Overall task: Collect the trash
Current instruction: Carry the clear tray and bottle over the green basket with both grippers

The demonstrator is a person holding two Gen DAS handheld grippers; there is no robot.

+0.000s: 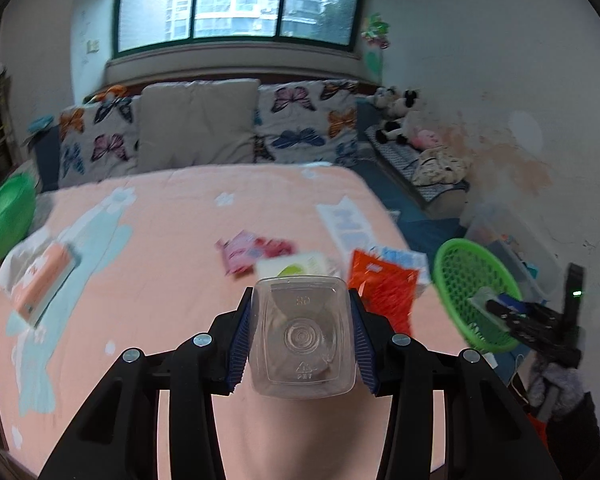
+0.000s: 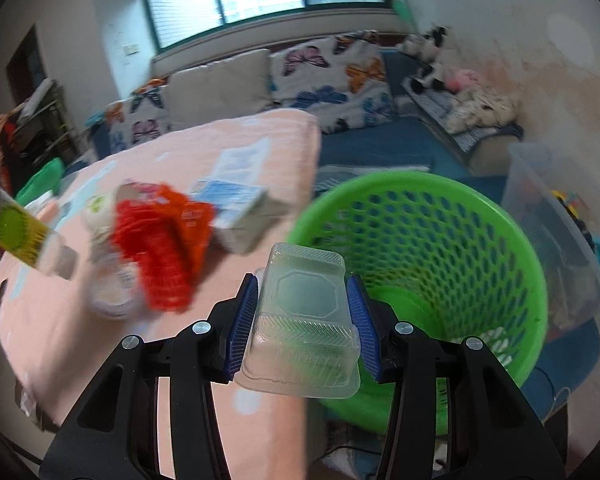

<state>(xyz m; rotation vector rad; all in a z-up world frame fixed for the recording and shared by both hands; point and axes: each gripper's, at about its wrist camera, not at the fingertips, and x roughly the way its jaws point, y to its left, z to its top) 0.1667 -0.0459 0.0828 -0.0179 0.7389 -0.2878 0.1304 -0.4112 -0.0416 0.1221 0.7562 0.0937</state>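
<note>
My left gripper [image 1: 302,336] is shut on a clear plastic bottle [image 1: 302,340], its square base facing the camera, held above the pink bed [image 1: 148,240]. The bottle also shows in the right wrist view [image 2: 24,232] at the far left. My right gripper [image 2: 302,320] is shut on a clear plastic clamshell box [image 2: 300,320], held at the bed's right edge beside the rim of the green mesh basket [image 2: 420,280]. The basket and right gripper show in the left wrist view [image 1: 476,292]. An orange bag [image 1: 384,292], a pink wrapper [image 1: 252,252] and a white packet [image 1: 296,266] lie on the bed.
An orange tissue pack [image 1: 44,280] lies on the bed's left, near a green basin [image 1: 4,216]. A white-blue box [image 2: 236,204] and a round lidded cup [image 2: 112,288] sit near the orange bag [image 2: 160,240]. A clear storage bin [image 2: 560,232] stands right of the basket. Pillows line the headboard.
</note>
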